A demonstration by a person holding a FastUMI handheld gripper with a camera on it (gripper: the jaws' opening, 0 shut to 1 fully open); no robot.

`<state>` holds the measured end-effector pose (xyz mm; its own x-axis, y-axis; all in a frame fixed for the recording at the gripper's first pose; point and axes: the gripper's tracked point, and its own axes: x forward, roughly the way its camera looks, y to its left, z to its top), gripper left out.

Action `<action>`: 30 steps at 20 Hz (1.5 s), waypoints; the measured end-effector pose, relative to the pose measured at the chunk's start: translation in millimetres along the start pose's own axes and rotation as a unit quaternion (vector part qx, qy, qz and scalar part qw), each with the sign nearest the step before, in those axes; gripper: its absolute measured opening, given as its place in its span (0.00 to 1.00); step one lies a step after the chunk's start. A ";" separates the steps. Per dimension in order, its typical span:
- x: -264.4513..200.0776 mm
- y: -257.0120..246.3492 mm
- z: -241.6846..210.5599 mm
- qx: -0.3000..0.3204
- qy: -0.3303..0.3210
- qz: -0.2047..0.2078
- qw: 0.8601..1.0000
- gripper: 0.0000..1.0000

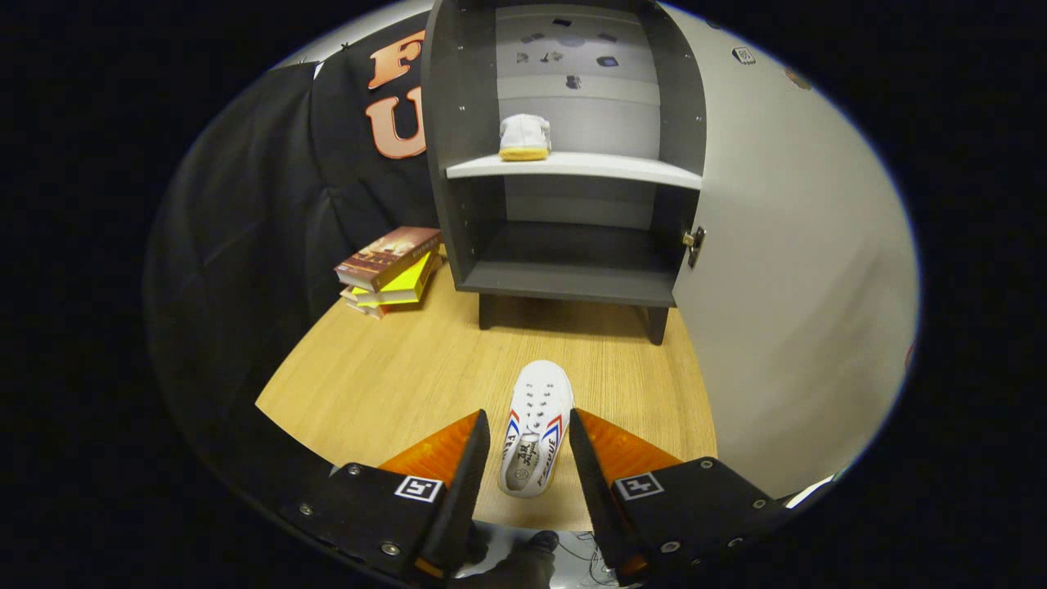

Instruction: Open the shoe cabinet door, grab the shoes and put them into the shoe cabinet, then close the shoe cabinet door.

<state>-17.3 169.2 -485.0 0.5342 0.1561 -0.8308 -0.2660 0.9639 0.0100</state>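
Fingers (474, 458): spread wide, straddling the white shoe (536, 429) at lower centre, not yet pressing it; seemingly lined up for a grasp. Shoe: on wooden table (393, 376), toe toward shoe cabinet (572, 270). Cabinet door (785, 270): open, right. Second shoe (524, 137): on shelf, upper centre. Books (386, 270): stacked left.

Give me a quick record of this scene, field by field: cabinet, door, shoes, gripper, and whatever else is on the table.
cabinet: shoe cabinet stands on the wooden table, beyond the jaws
door: cabinet door swung open to one side
shelf shoe: white shoe on the middle shelf
table shoe: white sneaker on the table, between the jaws, toe toward the cabinet
gripper: gripper open, jaws either side of the sneaker, not pressing it
other: stack of books beside the cabinet
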 end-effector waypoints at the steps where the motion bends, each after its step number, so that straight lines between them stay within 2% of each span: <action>1: 12.6 0.0 -8.6 -0.003 0.011 0.000 1.000 0.62; 10: 92.1 -13.0 -78.4 -0.008 0.109 -0.007 0.994 0.63; 15: 118.7 -15.1 -101.8 0.006 0.141 -0.007 0.990 0.69; 18: 129.4 -22.4 -109.0 0.034 0.150 -0.019 0.988 0.71; 23: 144.2 -21.6 -105.3 0.057 0.146 -0.004 0.988 0.70; 26: 144.3 -15.0 -104.0 0.067 0.140 0.012 0.988 0.64; 27: 144.2 -14.1 -103.9 0.072 0.138 0.008 0.988 0.59; 28: 143.9 -14.7 -104.3 0.077 0.139 0.006 0.987 0.46; 30: 143.7 -16.4 -103.5 0.087 0.144 0.002 0.986 0.39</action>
<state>-19.3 153.5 -662.1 0.2761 0.1156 -0.9542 -0.1126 0.9898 0.0874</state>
